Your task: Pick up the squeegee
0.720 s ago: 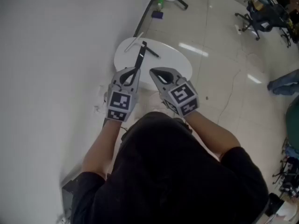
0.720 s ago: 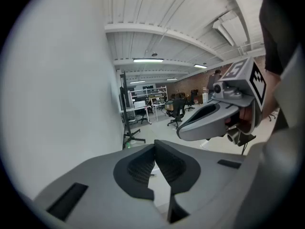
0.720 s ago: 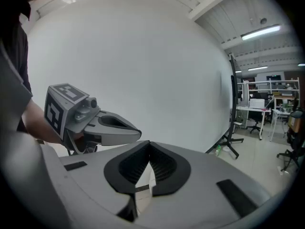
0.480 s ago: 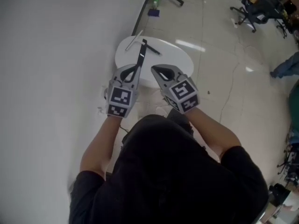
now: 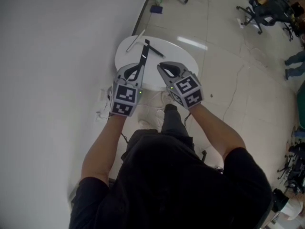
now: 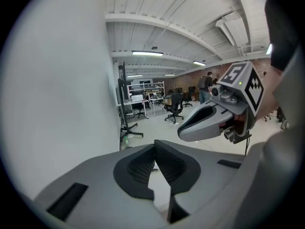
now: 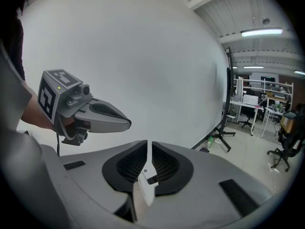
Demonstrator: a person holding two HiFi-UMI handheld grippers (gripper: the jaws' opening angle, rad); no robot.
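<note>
I judge the pick-up not yet begun: the squeegee (image 5: 144,55) lies untouched on the round white table (image 5: 183,61) just ahead of my left gripper (image 6: 154,146) and right gripper (image 7: 147,144), both empty with jaws pressed together, so opening, reaching and gripping remain.

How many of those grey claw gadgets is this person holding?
2: the left claw and the right claw, side by side above the near edge of the round white table.
</note>
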